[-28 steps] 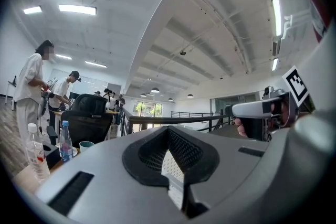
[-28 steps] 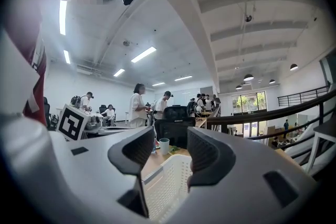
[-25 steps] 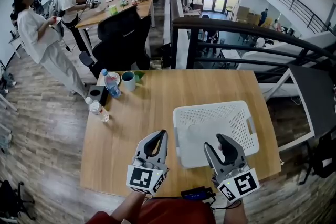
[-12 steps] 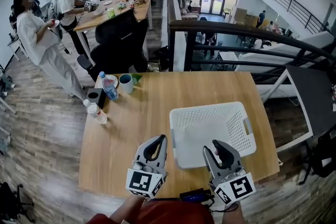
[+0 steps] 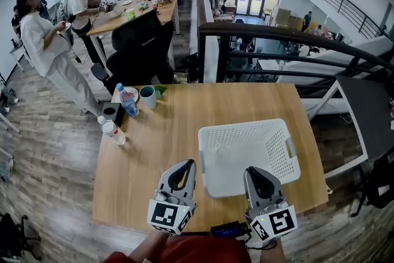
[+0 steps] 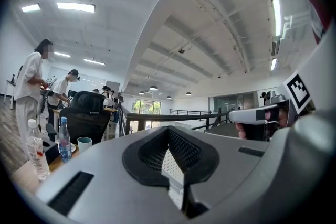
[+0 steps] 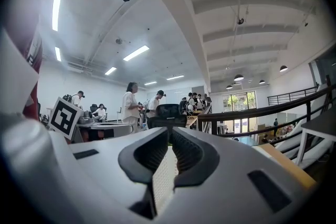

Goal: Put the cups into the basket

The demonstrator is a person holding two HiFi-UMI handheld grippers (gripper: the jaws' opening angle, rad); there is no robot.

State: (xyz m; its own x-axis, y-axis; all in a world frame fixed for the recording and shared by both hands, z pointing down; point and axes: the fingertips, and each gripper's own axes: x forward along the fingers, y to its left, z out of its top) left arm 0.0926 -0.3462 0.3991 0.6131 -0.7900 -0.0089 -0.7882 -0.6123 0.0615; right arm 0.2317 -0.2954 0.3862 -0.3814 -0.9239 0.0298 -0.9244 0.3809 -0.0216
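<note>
A white-and-teal cup [image 5: 148,95] stands at the wooden table's far left corner; the left gripper view shows this cup [image 6: 84,143] low at the left. An empty white plastic basket [image 5: 243,127] sits right of the middle. My left gripper [image 5: 186,163] hovers over the near table edge, left of the basket, shut and empty. My right gripper [image 5: 253,170] is at the basket's near rim. Its jaws have just been closing and now meet with nothing between them. Both grippers are far from the cup.
Two water bottles [image 5: 127,100] [image 5: 113,130], a small black container [image 5: 112,111] and something green stand by the cup. A black office chair [image 5: 141,46] and a dark railing [image 5: 289,40] lie beyond the table [image 5: 172,132]. People stand at the far left.
My right gripper's jaws, apart a second ago, have closed together. Both grippers stay at the near table edge.
</note>
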